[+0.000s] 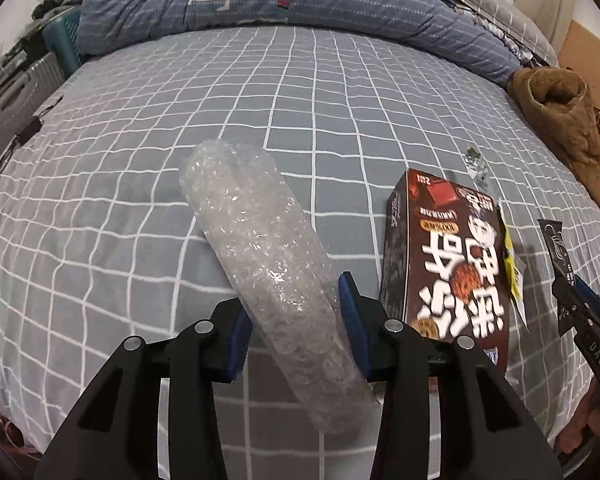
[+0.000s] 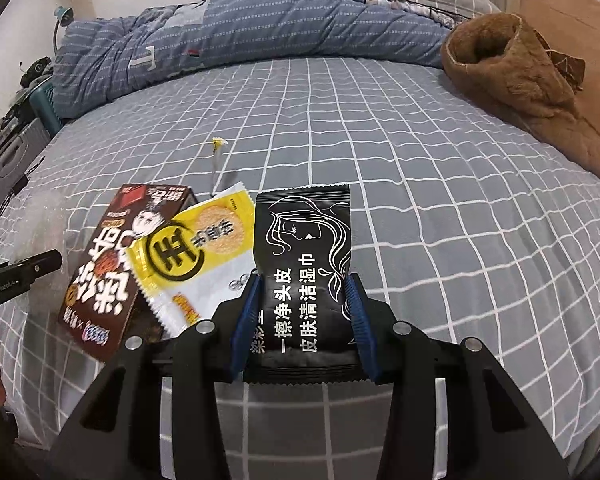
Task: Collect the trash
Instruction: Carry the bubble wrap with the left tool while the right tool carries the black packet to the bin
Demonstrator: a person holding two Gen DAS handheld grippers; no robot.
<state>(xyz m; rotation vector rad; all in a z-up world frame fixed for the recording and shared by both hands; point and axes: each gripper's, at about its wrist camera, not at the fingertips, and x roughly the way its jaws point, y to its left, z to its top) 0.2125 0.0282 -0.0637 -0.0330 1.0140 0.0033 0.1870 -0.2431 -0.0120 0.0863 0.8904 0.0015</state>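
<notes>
A: Bubble wrap roll (image 1: 276,280) sits in the left gripper (image 1: 296,320), pads pinching its near end. Looks light, squashy, slick; grip mid-roll and it sags less.

B: Black wipes sachet (image 2: 304,280) is clamped in the right gripper (image 2: 304,320), jaws narrow. Limp film, holds by the lower half. Brown box (image 2: 112,268) and yellow wrapper (image 2: 196,256) overlap near the bed's (image 2: 420,200) front edge.

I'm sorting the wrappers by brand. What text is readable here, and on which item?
Black wet-wipe packet: "一擦净头皮", "皮肤清洁湿巾".
Yellow wrapper: large "王"; the rest is blurred.
Brown box: "100%"; the big white characters are upside down and motion-blurred.
Left gripper: "GenRobot.AI".
Right gripper: "DAS".
</notes>
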